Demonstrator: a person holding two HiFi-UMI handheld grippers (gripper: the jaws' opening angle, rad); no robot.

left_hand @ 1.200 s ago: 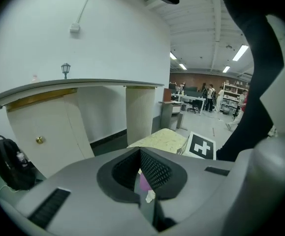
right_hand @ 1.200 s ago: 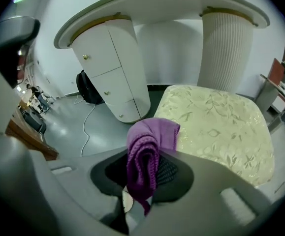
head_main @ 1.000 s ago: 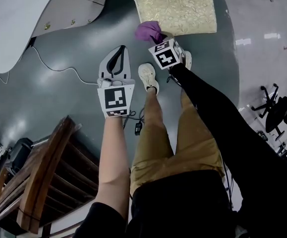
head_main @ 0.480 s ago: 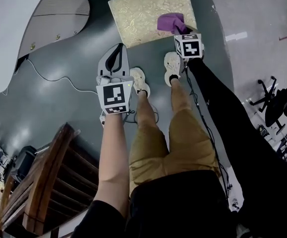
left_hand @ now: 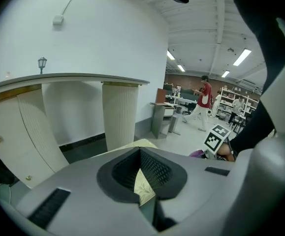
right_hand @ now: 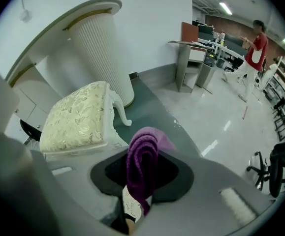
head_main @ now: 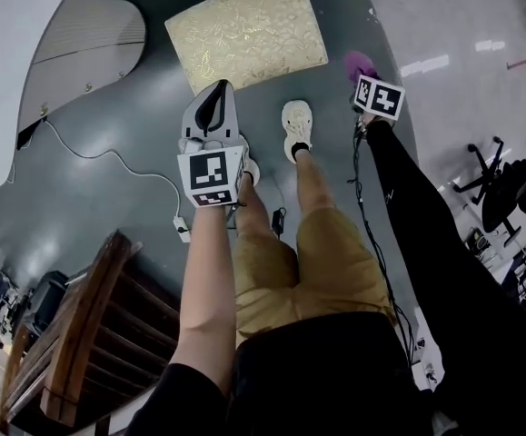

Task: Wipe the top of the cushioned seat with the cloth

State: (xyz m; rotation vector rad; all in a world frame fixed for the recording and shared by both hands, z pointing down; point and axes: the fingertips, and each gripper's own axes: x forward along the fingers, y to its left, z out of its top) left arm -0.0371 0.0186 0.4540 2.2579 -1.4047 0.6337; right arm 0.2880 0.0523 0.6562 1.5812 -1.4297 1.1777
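The cushioned seat [head_main: 249, 30] has a pale gold floral top and stands on the grey floor ahead of my feet. My right gripper [head_main: 364, 73] is shut on a bunched purple cloth [head_main: 360, 62] and hangs over the floor to the right of the seat, clear of it. In the right gripper view the cloth [right_hand: 142, 166] fills the jaws of the right gripper [right_hand: 138, 200], and the seat [right_hand: 76, 117] lies off to the left. My left gripper [head_main: 217, 94] is shut and empty, just short of the seat's near edge. In the left gripper view a strip of the cushion [left_hand: 143, 185] shows above the left gripper [left_hand: 146, 203].
A white curved counter [head_main: 54, 34] stands left of the seat. A wooden chair [head_main: 72, 334] is at my lower left. A cable [head_main: 108, 153] runs to a power strip [head_main: 181, 230] on the floor. An office chair [head_main: 499, 189] is at the right. A person in red [right_hand: 253, 53] stands far off.
The right gripper has carried the purple cloth rightward across the seat top and off its right side. The left gripper has barely moved.
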